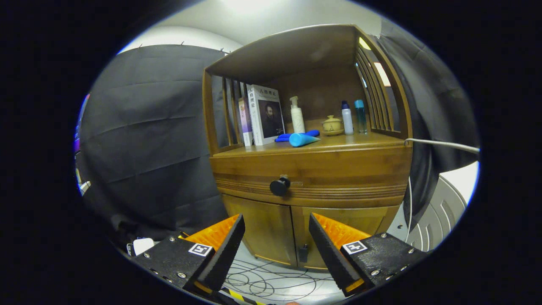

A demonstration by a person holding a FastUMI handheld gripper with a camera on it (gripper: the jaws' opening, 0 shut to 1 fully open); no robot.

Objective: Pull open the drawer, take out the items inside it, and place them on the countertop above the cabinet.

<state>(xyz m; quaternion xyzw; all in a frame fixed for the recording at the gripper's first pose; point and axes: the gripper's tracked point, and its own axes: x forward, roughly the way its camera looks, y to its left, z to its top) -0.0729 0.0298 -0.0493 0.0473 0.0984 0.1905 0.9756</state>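
In the gripper view, the gripper [276,248] is spread wide, with nothing between its two black and orange fingers [222,250]. It is in the air, well apart from a brown wooden cabinet [311,186] that stands ahead of it. The drawer [338,173] is shut, and its round black knob [279,185] sits beyond the fingers, a bit above the gap between them. Under the drawer are two closed doors [262,231]. On the worktop [364,142] above the drawer stand some books [264,114], a white pump bottle [297,115], a small tan pot with a lid [332,125], a white bottle with a blue cap [347,118] and a see-through blue bottle [360,117]. A light blue tube [302,139] lies on its side in front of the pump bottle. A grey cable [442,145] runs off from the cabinet's side.
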